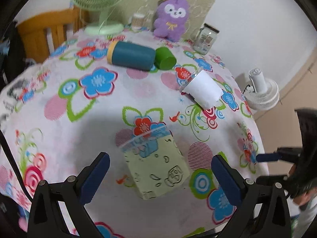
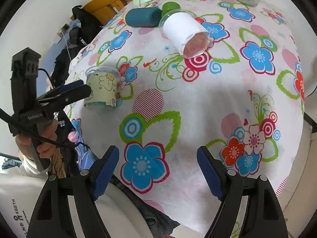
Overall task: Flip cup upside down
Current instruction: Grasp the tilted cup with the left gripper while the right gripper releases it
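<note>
A clear plastic cup with a pale green cartoon sleeve [image 1: 156,162] stands on the flowered tablecloth; in the right wrist view [image 2: 102,87] it stands upright with its rim up. My left gripper [image 1: 160,178] is open, its blue pads on either side of the cup and apart from it. It also shows from the side in the right wrist view [image 2: 79,88], next to the cup. My right gripper [image 2: 158,174] is open and empty above the near table edge. A white-sleeved cup [image 1: 203,89] lies on its side further back and also shows in the right wrist view [image 2: 186,33].
A teal cylinder [image 1: 130,55] and a green cup [image 1: 165,58] lie on their sides at the back. A green fan [image 1: 101,2], a purple plush [image 1: 171,17] and a glass jar [image 1: 206,37] stand along the far edge. A white fan [image 1: 261,91] sits beyond the right edge.
</note>
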Demonstrator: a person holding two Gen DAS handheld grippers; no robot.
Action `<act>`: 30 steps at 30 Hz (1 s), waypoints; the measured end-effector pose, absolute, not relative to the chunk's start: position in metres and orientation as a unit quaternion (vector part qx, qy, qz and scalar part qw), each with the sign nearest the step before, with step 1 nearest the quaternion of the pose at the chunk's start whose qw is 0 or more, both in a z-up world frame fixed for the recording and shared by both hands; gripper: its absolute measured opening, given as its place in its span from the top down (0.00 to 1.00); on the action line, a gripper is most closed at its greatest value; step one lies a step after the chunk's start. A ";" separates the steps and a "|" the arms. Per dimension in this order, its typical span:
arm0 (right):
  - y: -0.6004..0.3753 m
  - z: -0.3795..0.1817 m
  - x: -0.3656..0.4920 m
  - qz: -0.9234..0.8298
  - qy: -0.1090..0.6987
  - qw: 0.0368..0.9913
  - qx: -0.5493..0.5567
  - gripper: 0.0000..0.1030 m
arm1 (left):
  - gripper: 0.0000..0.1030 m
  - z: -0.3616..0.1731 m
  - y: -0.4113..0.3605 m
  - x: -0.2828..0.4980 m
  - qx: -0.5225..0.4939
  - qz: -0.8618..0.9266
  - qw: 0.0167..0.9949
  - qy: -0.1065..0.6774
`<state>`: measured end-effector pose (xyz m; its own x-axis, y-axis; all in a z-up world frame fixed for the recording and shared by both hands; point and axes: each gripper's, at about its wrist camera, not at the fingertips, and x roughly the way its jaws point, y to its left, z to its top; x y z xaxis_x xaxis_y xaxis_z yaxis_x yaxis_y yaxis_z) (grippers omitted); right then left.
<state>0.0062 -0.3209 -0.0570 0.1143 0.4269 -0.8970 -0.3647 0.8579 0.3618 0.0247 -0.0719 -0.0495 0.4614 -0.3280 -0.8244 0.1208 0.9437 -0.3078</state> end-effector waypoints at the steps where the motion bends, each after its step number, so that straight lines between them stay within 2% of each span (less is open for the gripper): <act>1: -0.322 -0.058 0.006 0.268 0.609 0.746 0.026 0.19 | 0.00 -0.052 -0.074 0.026 -0.109 -0.130 0.845 0.507; 11: -0.325 -0.073 0.009 0.286 0.609 0.739 0.035 0.19 | 0.00 -0.077 -0.077 0.041 -0.142 -0.078 0.825 0.541; 19: -0.326 -0.075 0.010 0.295 0.607 0.737 0.035 0.19 | 0.01 -0.088 -0.085 0.049 -0.125 -0.058 0.810 0.570; 23: -0.328 -0.079 0.011 0.297 0.609 0.734 0.044 0.19 | 0.17 -0.093 -0.083 0.052 -0.130 -0.057 0.796 0.589; 30: -0.327 -0.081 0.009 0.303 0.606 0.734 0.047 0.19 | 0.30 -0.092 -0.086 0.047 -0.116 -0.064 0.792 0.595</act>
